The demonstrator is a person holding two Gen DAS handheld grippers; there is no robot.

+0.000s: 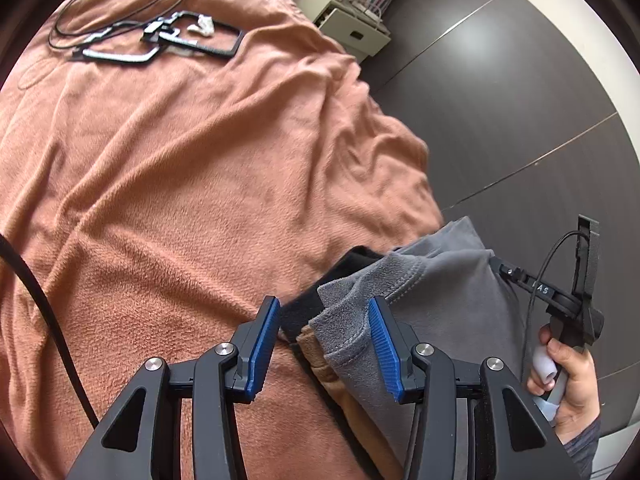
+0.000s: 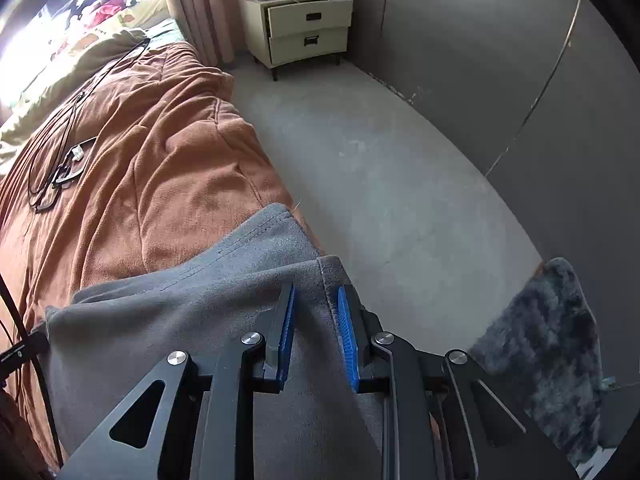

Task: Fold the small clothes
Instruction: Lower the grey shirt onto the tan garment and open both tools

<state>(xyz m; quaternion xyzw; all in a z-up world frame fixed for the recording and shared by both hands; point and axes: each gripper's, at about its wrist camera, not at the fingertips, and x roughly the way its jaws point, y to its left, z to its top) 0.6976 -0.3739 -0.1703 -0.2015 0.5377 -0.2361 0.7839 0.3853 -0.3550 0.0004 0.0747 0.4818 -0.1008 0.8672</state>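
Observation:
A grey fleece garment (image 1: 432, 300) lies bunched at the near edge of the bed, over a black piece (image 1: 296, 312) and a brown piece (image 1: 308, 340). My left gripper (image 1: 324, 304) stands open over the garment's left end. A grey fold lies against its right pad, and its left pad (image 1: 264, 344) is free. In the right wrist view the garment (image 2: 160, 312) spreads under my right gripper (image 2: 317, 292). Its jaws stand narrowly apart with a hem (image 2: 326, 276) between them, and both blue pad faces show. A hand (image 1: 568, 368) holds that gripper's handle.
The bed has a rumpled orange-brown blanket (image 1: 180, 160). Black cables and a flat black frame (image 1: 160, 40) lie at its far end. A black cable (image 1: 40, 300) crosses the left. Right of the bed are grey floor (image 2: 380, 160), a cream nightstand (image 2: 300, 28) and a dark fluffy rug (image 2: 552, 340).

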